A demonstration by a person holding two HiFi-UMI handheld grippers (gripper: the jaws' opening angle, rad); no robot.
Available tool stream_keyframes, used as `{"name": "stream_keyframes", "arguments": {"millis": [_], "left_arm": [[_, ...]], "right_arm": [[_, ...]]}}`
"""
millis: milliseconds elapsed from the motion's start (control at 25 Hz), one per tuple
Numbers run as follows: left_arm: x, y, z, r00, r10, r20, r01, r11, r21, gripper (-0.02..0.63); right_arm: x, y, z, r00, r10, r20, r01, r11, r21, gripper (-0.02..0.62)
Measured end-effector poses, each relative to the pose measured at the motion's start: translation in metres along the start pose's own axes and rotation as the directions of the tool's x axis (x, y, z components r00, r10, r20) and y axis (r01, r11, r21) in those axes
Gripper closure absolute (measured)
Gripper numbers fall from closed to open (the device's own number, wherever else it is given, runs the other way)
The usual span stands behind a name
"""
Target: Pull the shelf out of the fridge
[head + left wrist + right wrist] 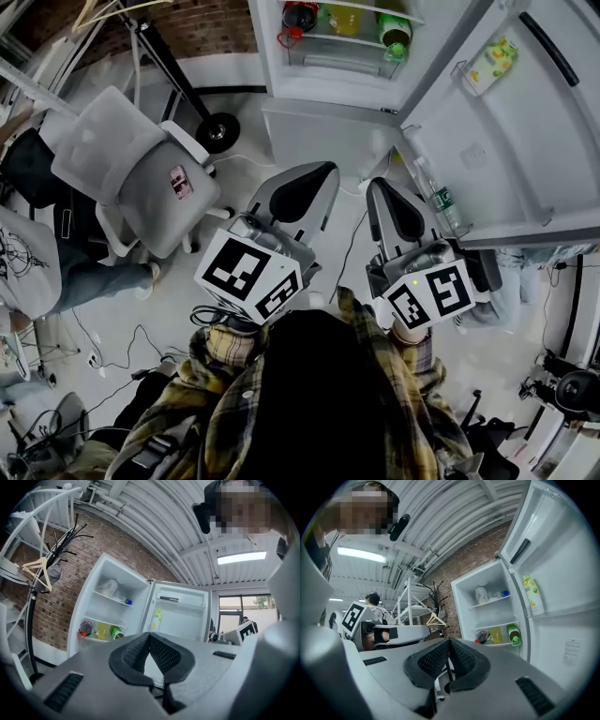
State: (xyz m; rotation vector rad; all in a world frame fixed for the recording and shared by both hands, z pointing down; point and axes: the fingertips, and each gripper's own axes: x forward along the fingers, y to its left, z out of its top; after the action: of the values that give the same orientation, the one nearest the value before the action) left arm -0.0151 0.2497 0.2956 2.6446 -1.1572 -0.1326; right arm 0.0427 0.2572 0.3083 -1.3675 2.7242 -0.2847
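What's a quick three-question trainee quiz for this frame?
1. True or false: the left gripper is gripping the bottle shelf.
2. The right gripper has its jaws: A) wide open B) shut, empty C) shut on a bottle.
3. Fill in: the fridge door stands ___.
Key: 1 false: it is shut, empty, apart from the shelf; 2 B; 3 open.

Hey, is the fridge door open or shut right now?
Open. The fridge door stands swung wide to one side, and the bottles on the lower shelf inside show plainly.
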Motion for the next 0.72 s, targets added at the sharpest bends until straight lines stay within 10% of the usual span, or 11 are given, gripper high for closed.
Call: {"name": "stream_keyframes", "arguments": {"millis": [720], "left_arm": [[0.061,0.119,0.034,1.000,-0.010,0.005,0.010,1.000,-0.011,0.603]], "right_arm": [[0.120,-0.040,0.014,0.999,-0.040,0.007,0.039,0.999,0.017,0.577]]}}
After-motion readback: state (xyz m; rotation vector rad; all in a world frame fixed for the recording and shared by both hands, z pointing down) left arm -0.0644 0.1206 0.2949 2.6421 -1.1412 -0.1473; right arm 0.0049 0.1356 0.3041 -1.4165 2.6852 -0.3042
